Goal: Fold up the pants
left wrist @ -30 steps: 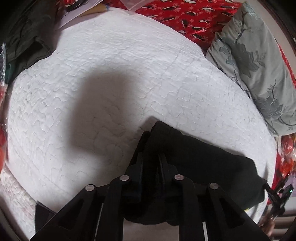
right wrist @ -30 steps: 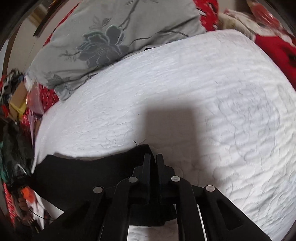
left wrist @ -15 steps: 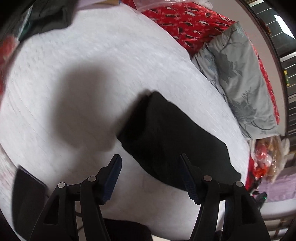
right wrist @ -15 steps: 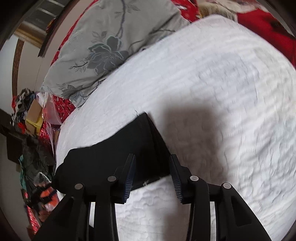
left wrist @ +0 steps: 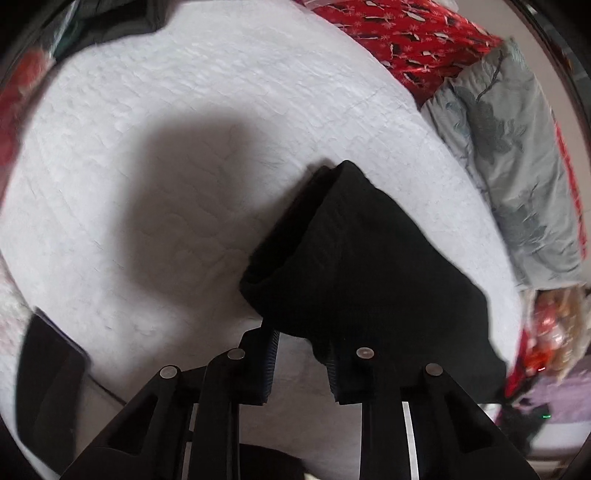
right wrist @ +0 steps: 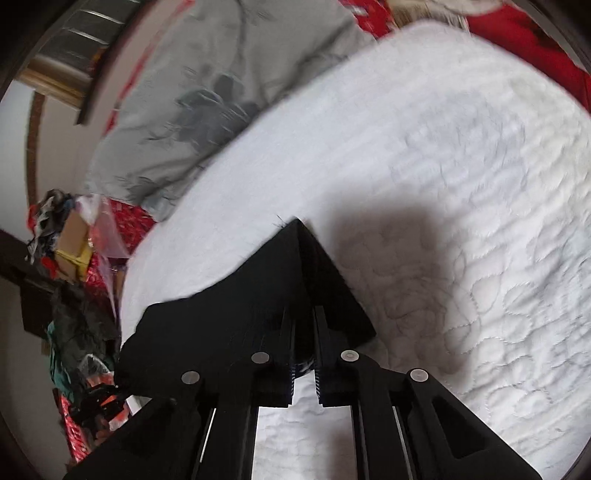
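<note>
The black pants [left wrist: 369, 266] lie folded in a thick bundle on the white quilted bed [left wrist: 184, 110]. My left gripper [left wrist: 301, 339] straddles the bundle's near edge, its jaws partly apart with the cloth's edge between them. In the right wrist view the pants [right wrist: 258, 295] run off to the left, one corner pointing away from me. My right gripper [right wrist: 304, 332] has its jaws close together around the cloth at that corner's near edge, a thin gap showing lower down.
A grey floral pillow [left wrist: 517, 166] lies along the bed's right side and shows in the right wrist view [right wrist: 207, 92]. Red patterned bedding [left wrist: 406, 33] is behind it. Clutter [right wrist: 74, 332] piles beside the bed. A dark object [left wrist: 48, 369] lies at the near left.
Both grippers let go of the pants and pulled back half a second ago. Now both have come forward onto the bundle's near edge, and their jaws have narrowed.
</note>
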`<state>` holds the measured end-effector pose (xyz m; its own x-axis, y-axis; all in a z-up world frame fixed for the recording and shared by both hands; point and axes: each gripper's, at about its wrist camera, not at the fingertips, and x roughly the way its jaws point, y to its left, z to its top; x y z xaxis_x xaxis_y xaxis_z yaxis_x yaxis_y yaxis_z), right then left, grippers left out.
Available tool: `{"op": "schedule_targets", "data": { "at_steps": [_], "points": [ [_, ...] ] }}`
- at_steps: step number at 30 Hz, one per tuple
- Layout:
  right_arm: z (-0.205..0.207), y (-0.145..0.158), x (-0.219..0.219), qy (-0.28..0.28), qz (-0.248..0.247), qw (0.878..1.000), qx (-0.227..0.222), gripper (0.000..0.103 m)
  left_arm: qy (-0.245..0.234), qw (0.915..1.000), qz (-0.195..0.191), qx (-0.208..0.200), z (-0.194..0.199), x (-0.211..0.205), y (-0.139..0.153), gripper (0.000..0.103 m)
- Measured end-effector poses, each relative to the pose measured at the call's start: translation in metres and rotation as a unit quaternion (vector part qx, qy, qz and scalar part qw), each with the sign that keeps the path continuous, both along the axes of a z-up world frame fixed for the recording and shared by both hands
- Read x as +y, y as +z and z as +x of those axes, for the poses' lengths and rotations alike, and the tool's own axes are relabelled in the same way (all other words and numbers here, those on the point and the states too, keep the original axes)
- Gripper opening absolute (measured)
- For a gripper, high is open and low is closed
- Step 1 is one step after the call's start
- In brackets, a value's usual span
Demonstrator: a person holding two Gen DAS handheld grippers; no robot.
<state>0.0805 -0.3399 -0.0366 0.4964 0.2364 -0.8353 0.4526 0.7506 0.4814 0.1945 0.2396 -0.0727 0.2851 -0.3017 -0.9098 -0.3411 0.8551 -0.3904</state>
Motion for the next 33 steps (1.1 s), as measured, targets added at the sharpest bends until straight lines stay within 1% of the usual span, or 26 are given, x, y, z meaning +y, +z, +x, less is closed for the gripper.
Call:
{"op": "schedule_targets", "data": {
  "at_steps": [1,2,4,7,9,11,12,14,15,16,17,19,21,22,23,25,28,30,32,33],
  "points": [
    [-0.002,0.001,0.000,0.006,-0.001,1.000,0.002,0.008,-0.005,0.9999,0.009,0.007,0.001,-0.002,-0.004,0.023],
    [-0.005,-0.003,-0.003,0.006,-0.011,1.000,0.016,0.007,-0.004,0.9998,0.010,0.015,0.002,-0.004,-0.008,0.023],
    [-0.010,-0.014,-0.009,0.000,-0.019,0.999,0.038,0.008,0.006,0.9999,0.001,0.016,0.001,-0.004,-0.007,0.022],
    [-0.014,-0.021,-0.015,-0.017,-0.005,0.999,0.034,0.008,0.015,0.9996,-0.011,0.021,0.001,-0.001,-0.006,0.023],
    [-0.013,-0.022,-0.015,-0.018,-0.008,0.999,0.034,0.010,0.015,0.9993,-0.024,0.025,-0.004,0.003,-0.005,0.025],
    [-0.011,-0.019,-0.014,-0.013,-0.006,0.999,0.032,0.016,0.006,0.9990,-0.040,0.019,-0.011,0.007,0.000,0.029],
    [-0.012,-0.017,-0.014,-0.013,-0.001,1.000,0.029,0.019,-0.001,0.9989,-0.045,0.014,-0.016,0.005,0.004,0.034],
    [-0.017,-0.008,-0.018,-0.020,0.007,1.000,0.014,0.029,-0.019,0.9990,-0.041,-0.004,-0.032,0.000,0.019,0.036],
    [-0.019,-0.003,-0.021,-0.025,0.010,1.000,0.006,0.031,-0.031,0.9987,-0.038,-0.015,-0.040,-0.008,0.028,0.038],
    [-0.019,0.000,-0.024,-0.027,0.014,1.000,0.000,0.034,-0.048,0.9976,-0.039,-0.030,-0.048,-0.020,0.040,0.043],
    [-0.017,0.002,-0.028,-0.028,0.014,0.999,-0.003,0.035,-0.063,0.9964,-0.041,-0.040,-0.053,-0.032,0.049,0.046],
    [-0.009,0.005,-0.030,-0.025,0.010,1.000,-0.003,0.035,-0.101,0.9920,-0.043,-0.063,-0.059,-0.069,0.068,0.058],
    [0.002,0.004,-0.030,-0.018,0.015,1.000,-0.001,0.035,-0.137,0.9862,-0.060,-0.072,-0.057,-0.110,0.077,0.064],
    [0.007,0.003,-0.028,-0.013,0.016,1.000,-0.001,0.035,-0.146,0.9838,-0.069,-0.077,-0.057,-0.127,0.079,0.065],
    [0.011,0.002,-0.026,-0.010,0.016,1.000,0.000,0.035,-0.157,0.9818,-0.079,-0.071,-0.054,-0.149,0.077,0.065],
    [0.019,0.001,-0.021,-0.001,0.015,1.000,0.001,0.036,-0.172,0.9782,-0.106,-0.045,-0.047,-0.190,0.066,0.065],
    [0.029,-0.002,-0.014,0.012,0.016,1.000,0.003,0.036,-0.175,0.9752,-0.136,0.002,-0.037,-0.236,0.041,0.064],
    [0.033,-0.002,-0.012,0.020,0.014,1.000,0.002,0.036,-0.171,0.9745,-0.143,0.026,-0.031,-0.254,0.026,0.063],
    [0.036,-0.001,-0.011,0.029,0.008,1.000,0.003,0.040,-0.162,0.9751,-0.146,0.041,-0.024,-0.262,0.011,0.063],
    [0.038,-0.001,-0.012,0.032,0.006,0.999,0.003,0.040,-0.157,0.9752,-0.149,0.048,-0.022,-0.264,0.006,0.063]
  ]
}}
